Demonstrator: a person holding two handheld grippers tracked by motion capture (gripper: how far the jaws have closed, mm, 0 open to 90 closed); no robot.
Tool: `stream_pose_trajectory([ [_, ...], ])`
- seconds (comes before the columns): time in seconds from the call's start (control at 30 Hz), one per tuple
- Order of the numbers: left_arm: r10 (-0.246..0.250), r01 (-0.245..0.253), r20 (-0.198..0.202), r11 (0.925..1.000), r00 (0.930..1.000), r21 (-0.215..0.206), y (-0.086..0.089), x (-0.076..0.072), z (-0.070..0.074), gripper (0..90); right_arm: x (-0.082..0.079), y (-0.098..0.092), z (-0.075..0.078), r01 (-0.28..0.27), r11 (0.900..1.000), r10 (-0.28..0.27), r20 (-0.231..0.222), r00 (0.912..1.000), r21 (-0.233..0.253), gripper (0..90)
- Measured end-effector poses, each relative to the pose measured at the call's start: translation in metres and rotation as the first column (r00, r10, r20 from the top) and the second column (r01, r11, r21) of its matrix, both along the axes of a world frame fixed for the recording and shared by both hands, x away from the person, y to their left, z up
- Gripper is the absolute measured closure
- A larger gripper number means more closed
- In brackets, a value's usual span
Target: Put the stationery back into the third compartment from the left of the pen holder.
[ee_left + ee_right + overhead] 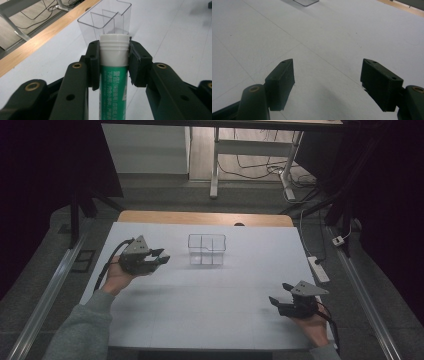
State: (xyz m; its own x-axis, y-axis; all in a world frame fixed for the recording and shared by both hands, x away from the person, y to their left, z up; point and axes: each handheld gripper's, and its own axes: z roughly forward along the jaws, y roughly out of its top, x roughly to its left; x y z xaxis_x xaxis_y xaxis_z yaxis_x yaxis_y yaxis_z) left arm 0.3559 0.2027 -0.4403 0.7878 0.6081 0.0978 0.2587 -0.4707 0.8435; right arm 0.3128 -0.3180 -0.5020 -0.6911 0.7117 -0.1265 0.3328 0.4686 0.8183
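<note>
L gripper (113, 62): jaws pinching a glue stick (113, 82) just below its white cap, one pad on each side, touching; green body w/ white print runs down betw. the jaws toward 6 o'clock of left gripper view. Cap end aimed at clear divided container (105, 22), seen straight ahead at 12, near but apart.

R gripper (327, 82): jaws spread wide, nothing betw. them, bare white tabletop (324, 37) underneath; can't tell if tips touch it.

High view: L gripper (159, 258) at approx. 9 o'clock of table, held off surface, pointing toward container (206, 249) at centre-back; R gripper (280, 295) at approx. 4 o'clock, well apart from container. Stick too small to make out there; label and grip legible in left gripper view. Compartment walls also clearer there. Grey sleeve (80, 330) entering at 7.
</note>
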Motion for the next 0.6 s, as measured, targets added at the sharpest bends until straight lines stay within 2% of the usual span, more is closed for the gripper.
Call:
stream_pose_trajectory([
  [0.2, -0.006, 0.006, 0.013, 0.9997, 0.9999, -0.025, -0.008, 0.002, 0.004, 64.4, 0.000, 0.000, 0.000, -0.001, 1.000, 0.001, 0.001, 1.0000, -0.001, 27.4],
  [0.5, -0.016, 0.017, 0.025, 0.9990, 0.9996, -0.042, -0.022, 0.004, 0.007, 64.4, -0.001, 0.000, 0.000, -0.001, 1.000, 0.001, 0.006, 1.0000, -0.006, 27.4],
  [0.6, -0.020, 0.021, 0.033, 0.9992, 0.9993, -0.036, -0.026, 0.006, 0.009, 64.4, -0.001, 0.000, 0.000, -0.002, 1.000, 0.002, 0.005, 1.0000, -0.002, 27.5],
])
